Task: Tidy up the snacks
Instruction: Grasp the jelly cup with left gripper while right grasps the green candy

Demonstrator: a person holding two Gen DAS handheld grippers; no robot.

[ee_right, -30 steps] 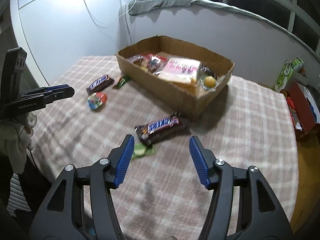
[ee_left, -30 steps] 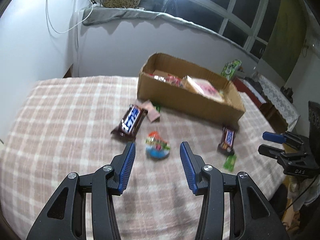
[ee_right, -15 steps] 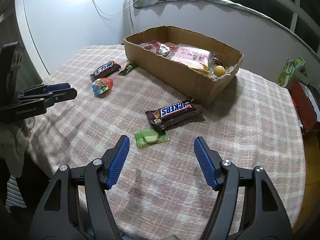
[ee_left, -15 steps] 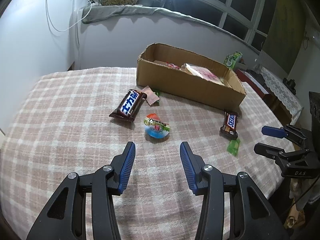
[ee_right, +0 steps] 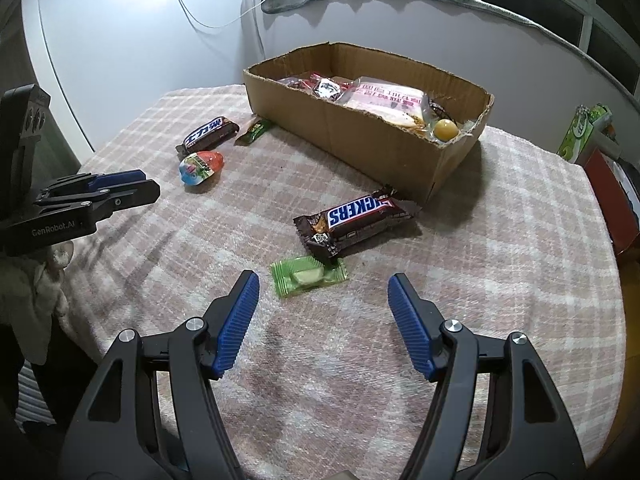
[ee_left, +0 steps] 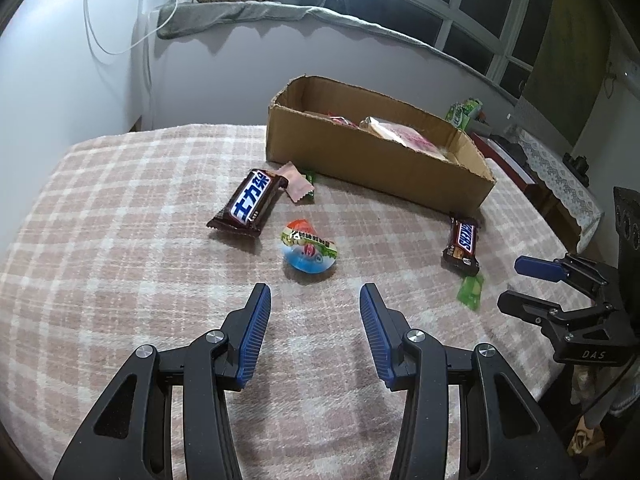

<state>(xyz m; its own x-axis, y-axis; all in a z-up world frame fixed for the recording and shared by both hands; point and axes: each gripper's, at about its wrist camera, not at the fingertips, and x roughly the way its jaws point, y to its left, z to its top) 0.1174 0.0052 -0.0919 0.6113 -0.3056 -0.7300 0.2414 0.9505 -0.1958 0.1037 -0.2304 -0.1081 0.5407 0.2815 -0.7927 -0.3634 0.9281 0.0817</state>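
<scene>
A cardboard box with several snacks inside stands at the back of a checked table. My left gripper is open and empty, just short of a round colourful jelly cup. A Snickers bar with Chinese print lies beyond it, next to a pink candy and a green wrapper. My right gripper is open and empty, just short of a green wrapped candy and a Snickers bar.
The table has a pink checked cloth. A white wall and cable lie behind. Green cartons and a red box stand off the table's right side. Each gripper shows in the other's view, left gripper, right gripper.
Both grippers have pulled back and lowered a little, so the snacks sit farther ahead of the fingers. The right jaws have opened slightly wider. No snack has moved.
</scene>
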